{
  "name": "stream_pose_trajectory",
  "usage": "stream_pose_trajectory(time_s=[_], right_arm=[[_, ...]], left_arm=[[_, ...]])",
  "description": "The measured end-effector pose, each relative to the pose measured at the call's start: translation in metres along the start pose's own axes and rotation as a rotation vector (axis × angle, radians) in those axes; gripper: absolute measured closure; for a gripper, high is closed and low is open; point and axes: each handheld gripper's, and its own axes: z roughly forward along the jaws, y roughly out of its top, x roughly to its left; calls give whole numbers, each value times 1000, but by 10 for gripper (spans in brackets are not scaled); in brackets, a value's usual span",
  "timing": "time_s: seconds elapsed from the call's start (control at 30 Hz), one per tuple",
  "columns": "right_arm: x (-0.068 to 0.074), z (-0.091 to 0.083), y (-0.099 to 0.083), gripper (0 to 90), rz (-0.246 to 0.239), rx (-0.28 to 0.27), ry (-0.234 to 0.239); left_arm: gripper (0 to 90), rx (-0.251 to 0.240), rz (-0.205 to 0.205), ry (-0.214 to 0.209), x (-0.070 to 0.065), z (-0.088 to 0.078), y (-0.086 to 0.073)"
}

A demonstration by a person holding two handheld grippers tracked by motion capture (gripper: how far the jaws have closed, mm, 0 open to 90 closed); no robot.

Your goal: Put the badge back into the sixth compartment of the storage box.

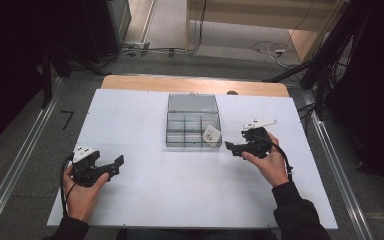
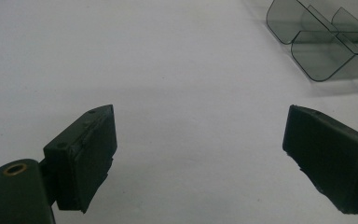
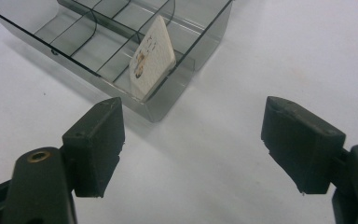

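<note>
a white card (image 3: 151, 53) leans tilted in the near right compartment of the clear divided box (image 1: 193, 121), centre of the high view. the right gripper (image 1: 231, 147), jaws wide apart and empty, sits just beside it; to lift the card cleanly, probably approach from above, straddling its thin faces. the left gripper (image 1: 119, 161), also wide and empty, rests lower left.

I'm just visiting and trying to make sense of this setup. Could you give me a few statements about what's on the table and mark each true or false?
1. A white card leans tilted in a corner compartment of the clear divided box. True.
2. The left gripper clamps the card. False: its jaws stand apart, holding nothing.
3. The right gripper is open, near the box. True.
4. The box's lid is closed. False: it lies open behind.
</note>
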Motion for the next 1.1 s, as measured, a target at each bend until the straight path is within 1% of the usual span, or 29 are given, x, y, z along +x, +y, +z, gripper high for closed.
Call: stream_pose_trajectory(time_s=[1.1], right_arm=[[-12,-12,-28,201,54,-17,-6]], left_arm=[[101,3,2,1,-1,0,0]])
